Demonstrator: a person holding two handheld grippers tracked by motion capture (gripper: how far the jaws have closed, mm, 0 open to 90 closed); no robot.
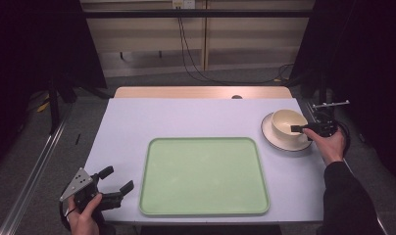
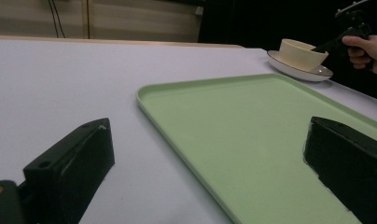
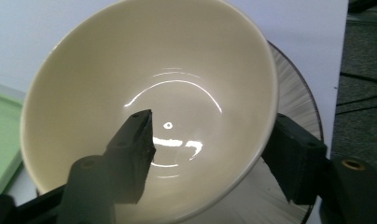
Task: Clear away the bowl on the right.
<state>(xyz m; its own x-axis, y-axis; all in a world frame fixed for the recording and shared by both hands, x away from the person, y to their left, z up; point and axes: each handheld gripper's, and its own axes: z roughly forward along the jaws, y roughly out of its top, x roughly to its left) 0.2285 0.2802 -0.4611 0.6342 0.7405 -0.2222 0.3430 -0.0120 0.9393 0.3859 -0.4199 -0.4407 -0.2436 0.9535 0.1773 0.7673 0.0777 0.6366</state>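
Observation:
A cream bowl [image 1: 287, 121] [image 2: 301, 53] [image 3: 130, 70] stands on a cream saucer [image 1: 277, 139] [image 3: 294, 93] at the table's right side. My right gripper [image 1: 300, 131] [image 3: 214, 119] straddles the bowl's near rim, with one jaw inside the bowl and the other outside its wall. It is open, and a gap shows between the inner jaw and the wall. A pale green tray [image 1: 203, 176] [image 2: 252, 130] lies empty in the middle. My left gripper [image 1: 120, 177] [image 2: 209, 125] rests open at the near left corner, pointing toward the tray.
The table [image 1: 186, 117] has a pale lilac top with a wooden strip along its far edge. The saucer sits close to the right edge. Cables hang down behind the table, and dark curtains stand on both sides.

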